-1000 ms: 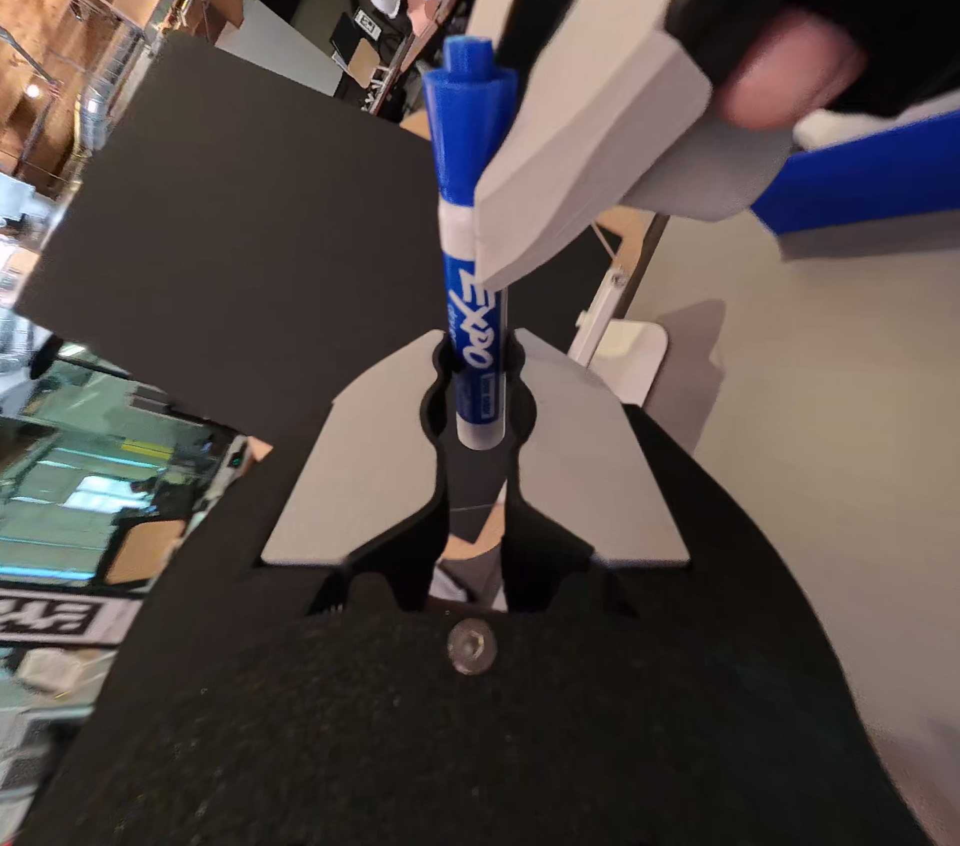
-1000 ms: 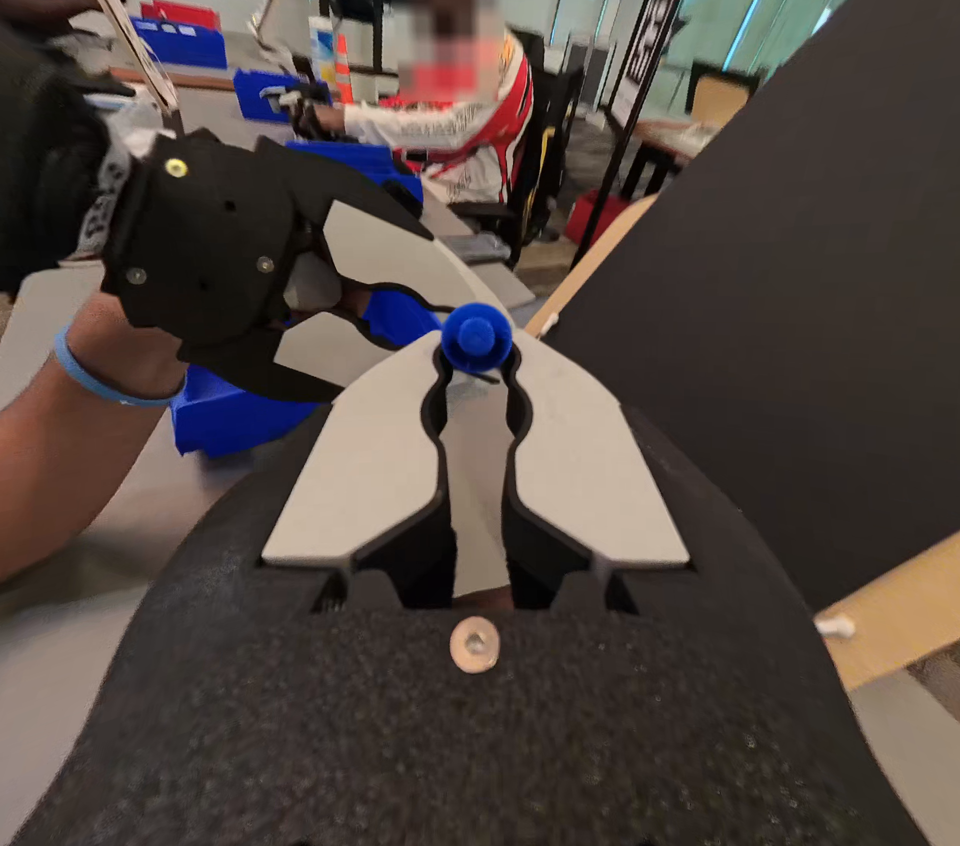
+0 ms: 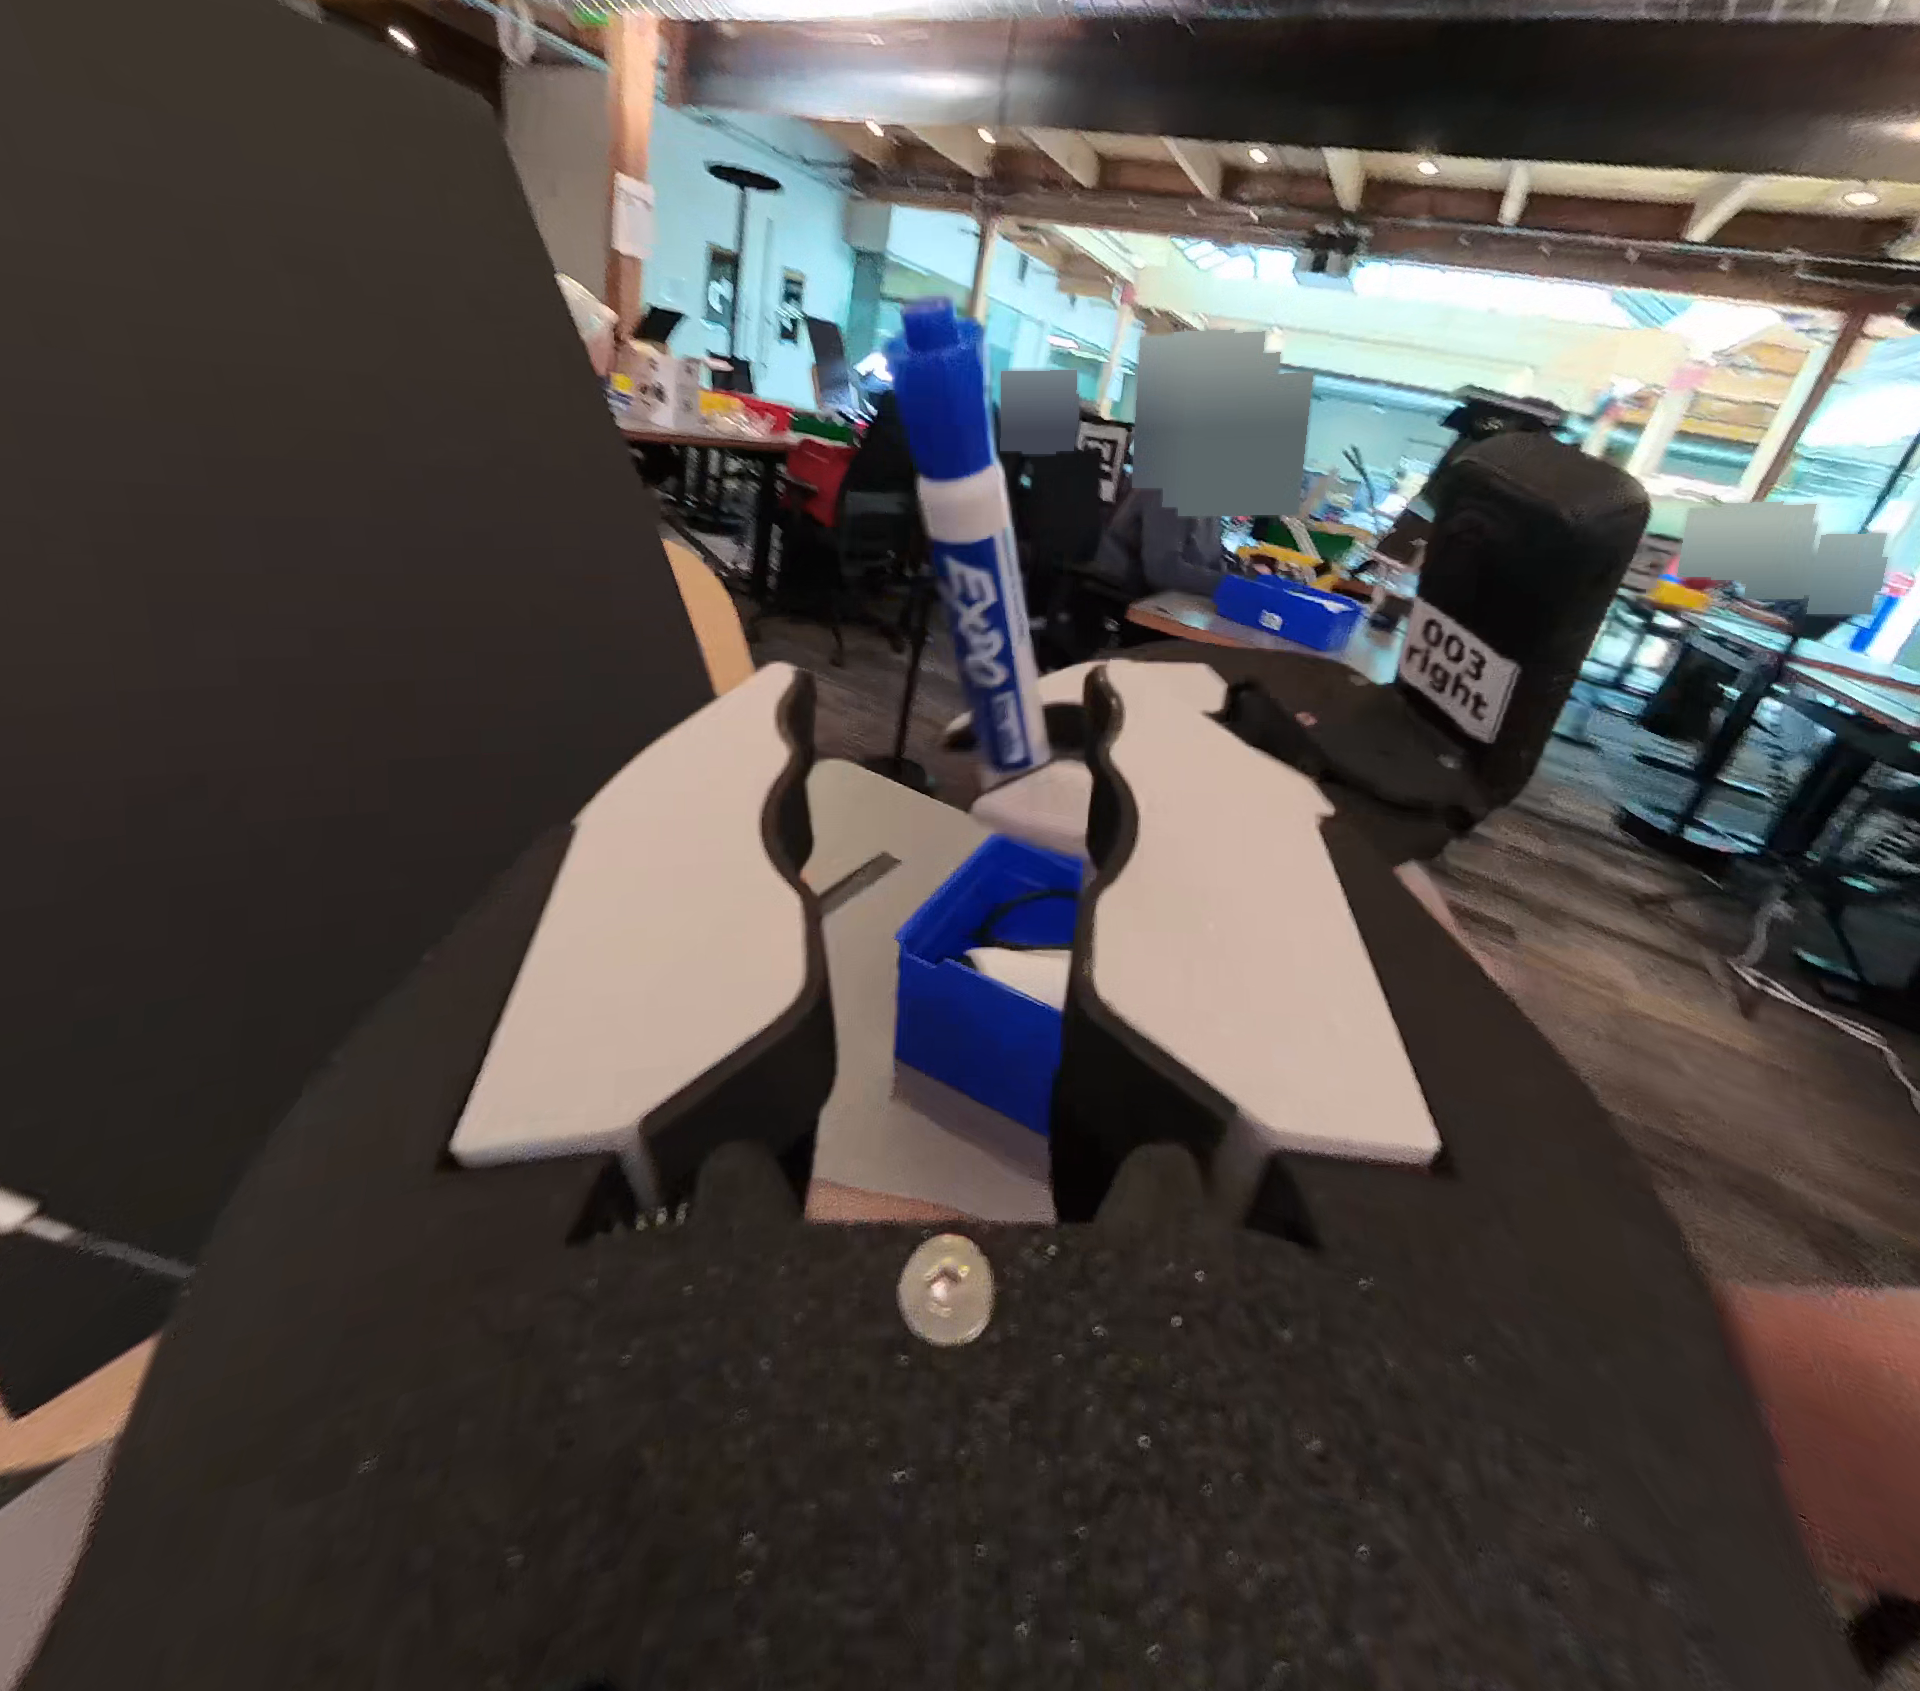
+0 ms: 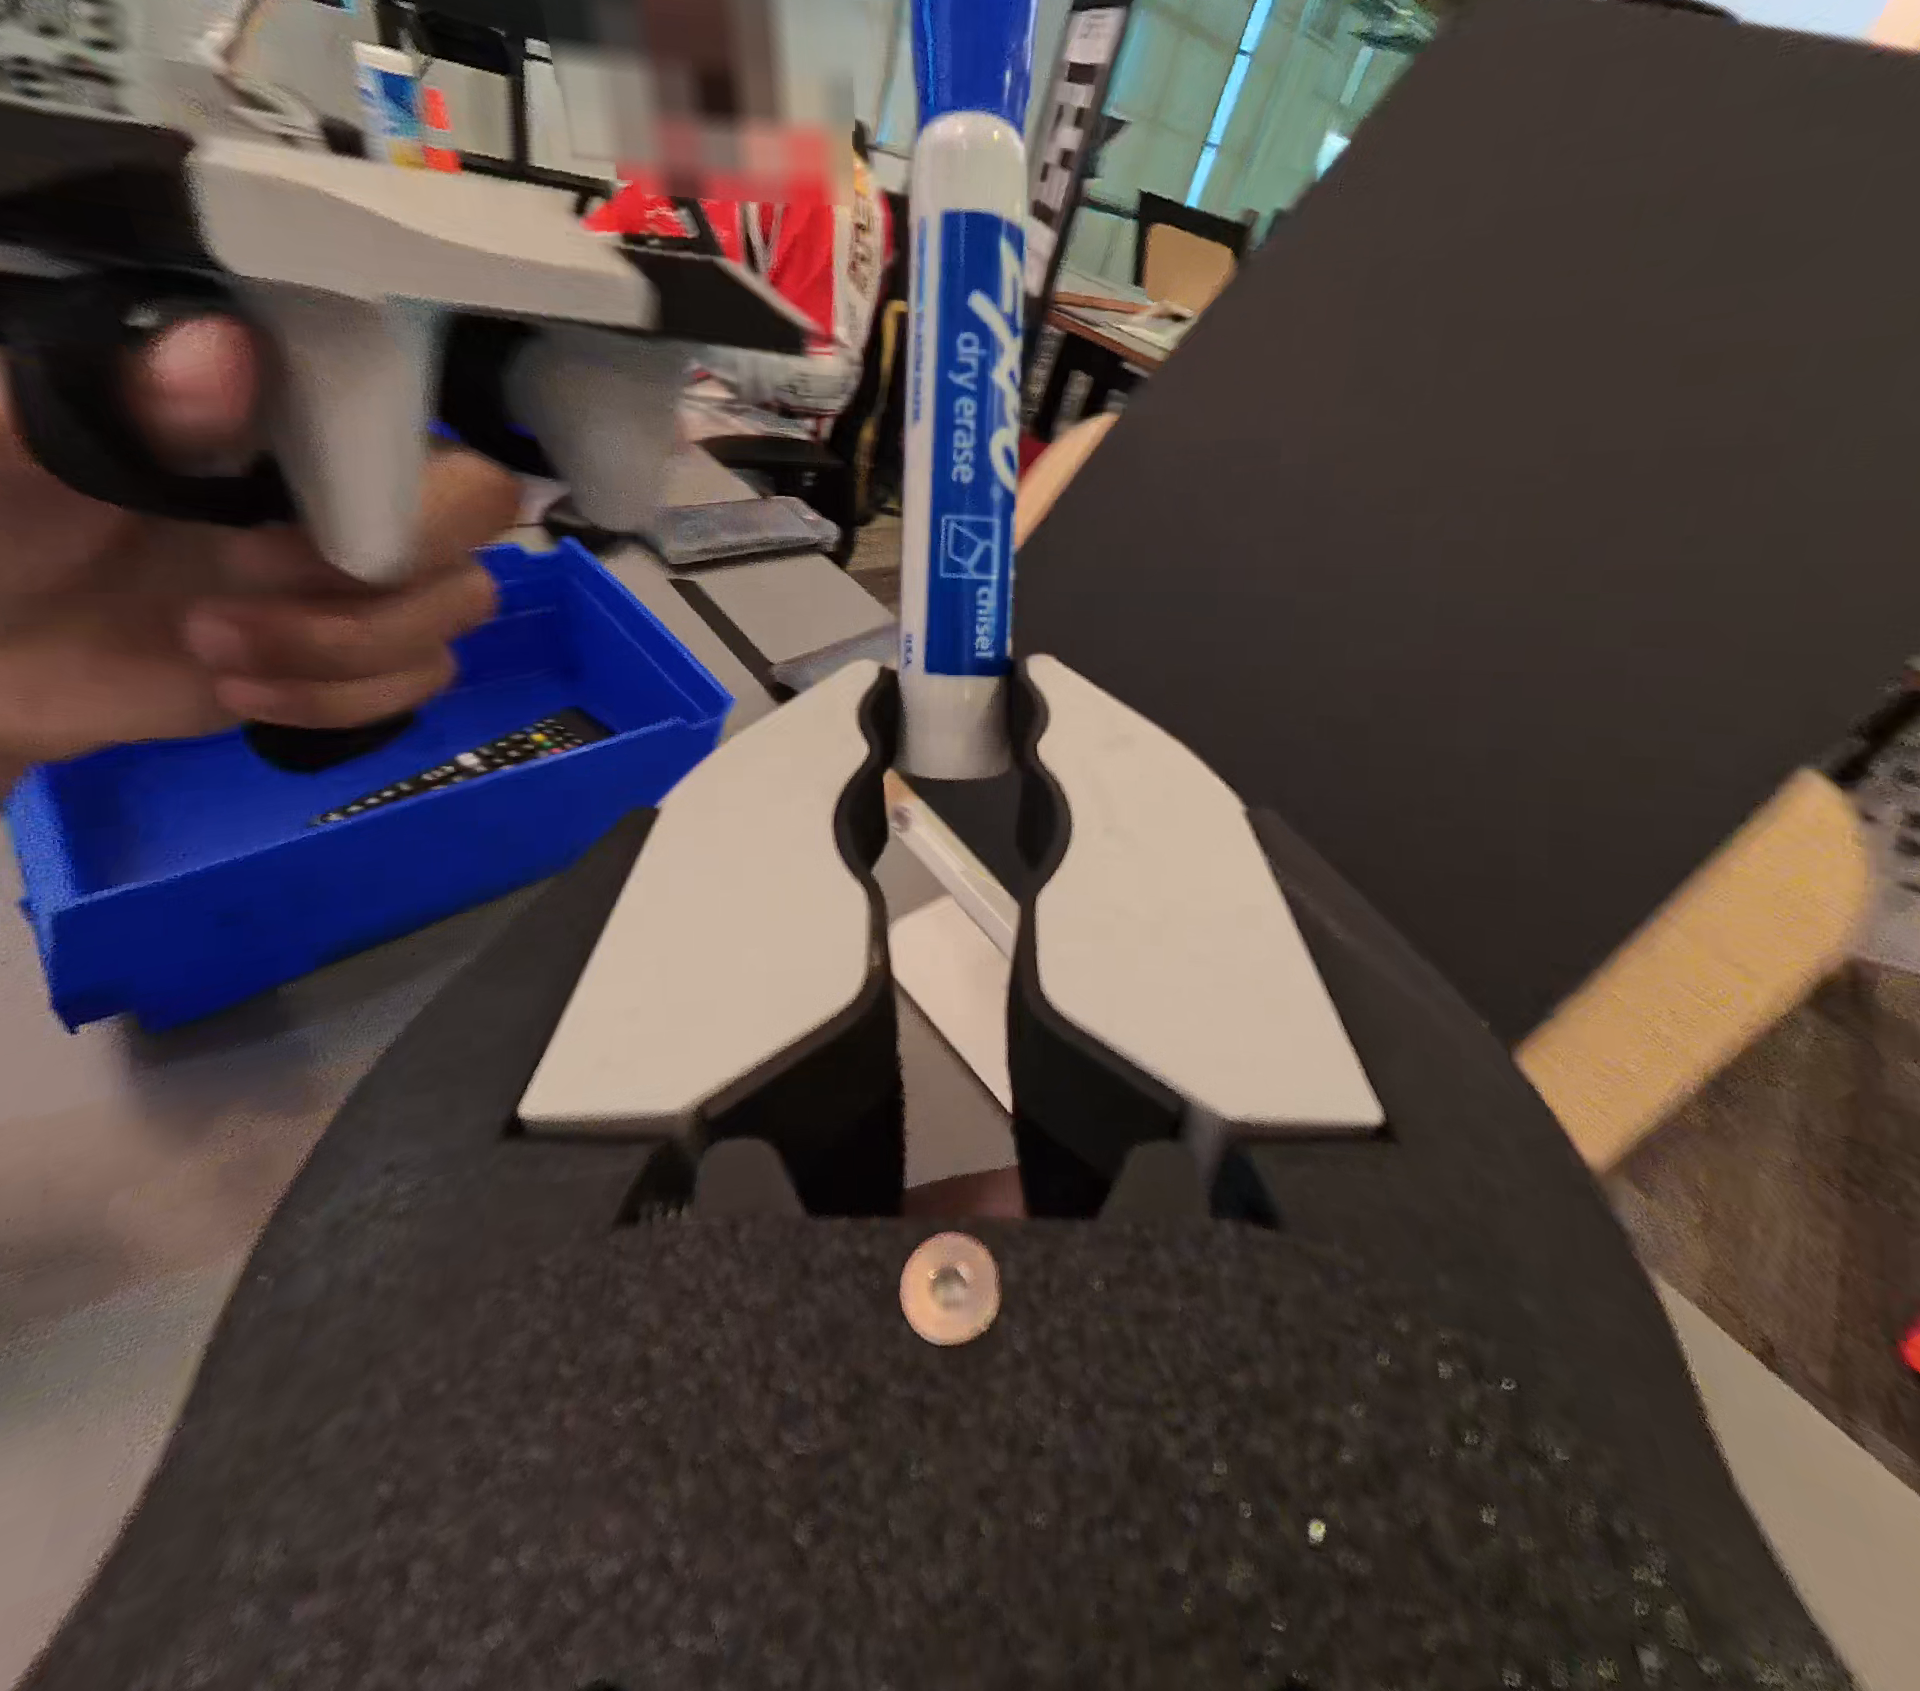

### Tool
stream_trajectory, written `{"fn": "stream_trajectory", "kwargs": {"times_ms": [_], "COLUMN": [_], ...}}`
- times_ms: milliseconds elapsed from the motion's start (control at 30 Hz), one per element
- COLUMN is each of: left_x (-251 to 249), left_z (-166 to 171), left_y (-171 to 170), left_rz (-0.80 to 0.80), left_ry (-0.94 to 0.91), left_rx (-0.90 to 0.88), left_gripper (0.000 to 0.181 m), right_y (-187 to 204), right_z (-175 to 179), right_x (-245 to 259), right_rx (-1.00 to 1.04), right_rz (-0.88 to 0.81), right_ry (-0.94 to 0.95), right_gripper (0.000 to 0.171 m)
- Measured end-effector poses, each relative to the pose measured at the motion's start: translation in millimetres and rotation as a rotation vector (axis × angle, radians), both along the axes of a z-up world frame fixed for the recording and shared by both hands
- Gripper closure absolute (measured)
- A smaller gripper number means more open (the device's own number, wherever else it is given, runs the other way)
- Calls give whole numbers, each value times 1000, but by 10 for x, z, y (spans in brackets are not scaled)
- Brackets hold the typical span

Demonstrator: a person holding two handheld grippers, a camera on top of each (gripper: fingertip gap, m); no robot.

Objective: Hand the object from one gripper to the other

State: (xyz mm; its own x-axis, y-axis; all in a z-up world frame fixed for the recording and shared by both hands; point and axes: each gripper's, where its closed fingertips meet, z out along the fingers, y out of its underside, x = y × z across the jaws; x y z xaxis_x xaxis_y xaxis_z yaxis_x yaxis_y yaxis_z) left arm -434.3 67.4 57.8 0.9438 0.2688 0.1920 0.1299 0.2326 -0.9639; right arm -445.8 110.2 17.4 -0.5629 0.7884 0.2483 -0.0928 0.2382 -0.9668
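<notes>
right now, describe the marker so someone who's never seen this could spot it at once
Find the right tool, the one with pale grey fingers. Clamped upright at their tips is the marker, white-barrelled with a blue label band and blue cap on top. Nothing else nearby stands upright; the blue bin sits low on the table.

The marker's (image 4: 961,353) bottom end sits hidden between the right gripper's (image 4: 954,711) fingertips. In the right wrist view the left gripper (image 4: 436,270) is smeared with motion blur, and the hand (image 4: 239,602) holding it is cut off by the left edge. The blue bin (image 3: 982,987) shows only through the gap between the left gripper's fingers (image 3: 675,914) — its right side is covered, its contents too small to tell.
</notes>
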Motion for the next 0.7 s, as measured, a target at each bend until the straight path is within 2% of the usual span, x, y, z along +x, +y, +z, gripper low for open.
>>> {"fn": "stream_trajectory", "kwargs": {"times_ms": [67,133,167,233,300,367,433,500,600,700], "left_x": [-6,-38,22,372,787,1166,1478,1739,2037,2226], "left_z": [-53,-314,-522,-1058,-1698,-2261,-2637,-2830,-2846,-2800], "left_y": [-131,-280,-354,-461,-633,-828,-989,-1093,-1162,-1228], "left_rz": [66,170,203,167,142,162,220,269,282,269], "left_ry": [11,-62,-110,-160,-220,-272,-335,-421,-485,-484], "left_rx": [-39,-170,-245,-401,-543,-627,-631,-574,-413,-305], "left_gripper": [132,132,132,126,126,124,121,120,116,116], "right_y": [388,907,1185,1750,2306,2722,2941,2986,3014,2966], "right_z": [74,167,179,45,-256,-709,-1135,-1521,-2080,-2357], "right_x": [73,216,319,552,766,965,1106,1203,1352,1341], "right_rx": [-5,-5,-4,35,106,208,303,357,466,526], "right_rz": [-72,-161,-202,-290,-409,-500,-532,-506,-485,-449], "right_ry": [-8,-22,-45,-137,-256,-418,-573,-718,-889,-950], "right_gripper": [151,151,151,151,151,151,151,151,151,150]}}
